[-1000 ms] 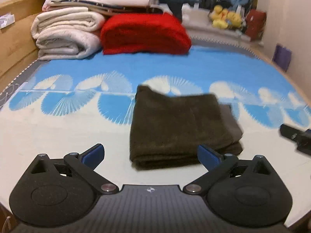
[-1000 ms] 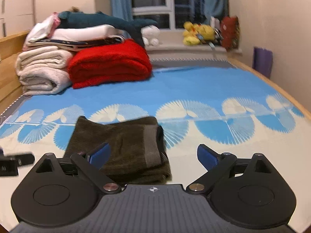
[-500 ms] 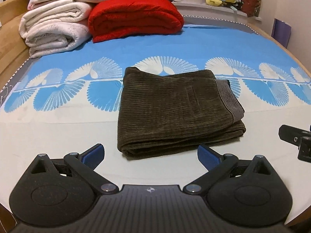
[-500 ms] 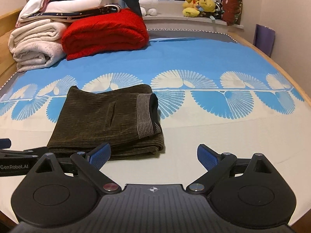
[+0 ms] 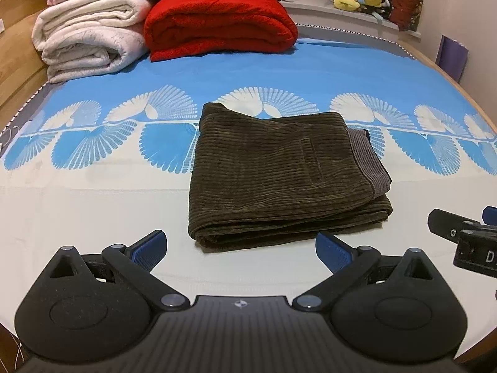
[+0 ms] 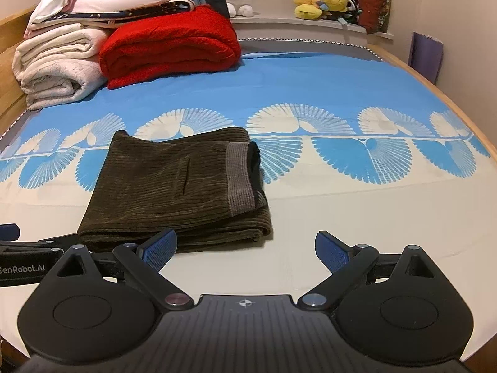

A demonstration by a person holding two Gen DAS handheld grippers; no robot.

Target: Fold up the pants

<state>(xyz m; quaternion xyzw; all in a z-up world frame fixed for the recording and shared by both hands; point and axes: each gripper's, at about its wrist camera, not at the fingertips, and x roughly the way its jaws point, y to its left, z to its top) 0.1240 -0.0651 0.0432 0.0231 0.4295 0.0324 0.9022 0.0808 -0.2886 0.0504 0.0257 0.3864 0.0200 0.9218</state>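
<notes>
Dark olive corduroy pants (image 5: 279,174) lie folded into a flat rectangle on the blue and white bed cover, grey waistband on the right; they also show in the right wrist view (image 6: 174,189). My left gripper (image 5: 240,250) is open and empty, just short of the pants' near edge. My right gripper (image 6: 245,250) is open and empty, near the pants' near right corner. The right gripper shows at the right edge of the left wrist view (image 5: 466,236); the left gripper shows at the left edge of the right wrist view (image 6: 28,258).
A folded red blanket (image 5: 217,25) and stacked white bedding (image 5: 90,43) sit at the far left of the bed. Plush toys (image 6: 323,0) line the windowsill. A wooden bed frame (image 6: 428,90) runs along the right, with a purple item (image 6: 425,56) against the wall.
Both grippers tilted downward and drew slightly nearer the bed; the pants now sit lower and larger in both views. The pants have not moved. Both grippers stayed open.
</notes>
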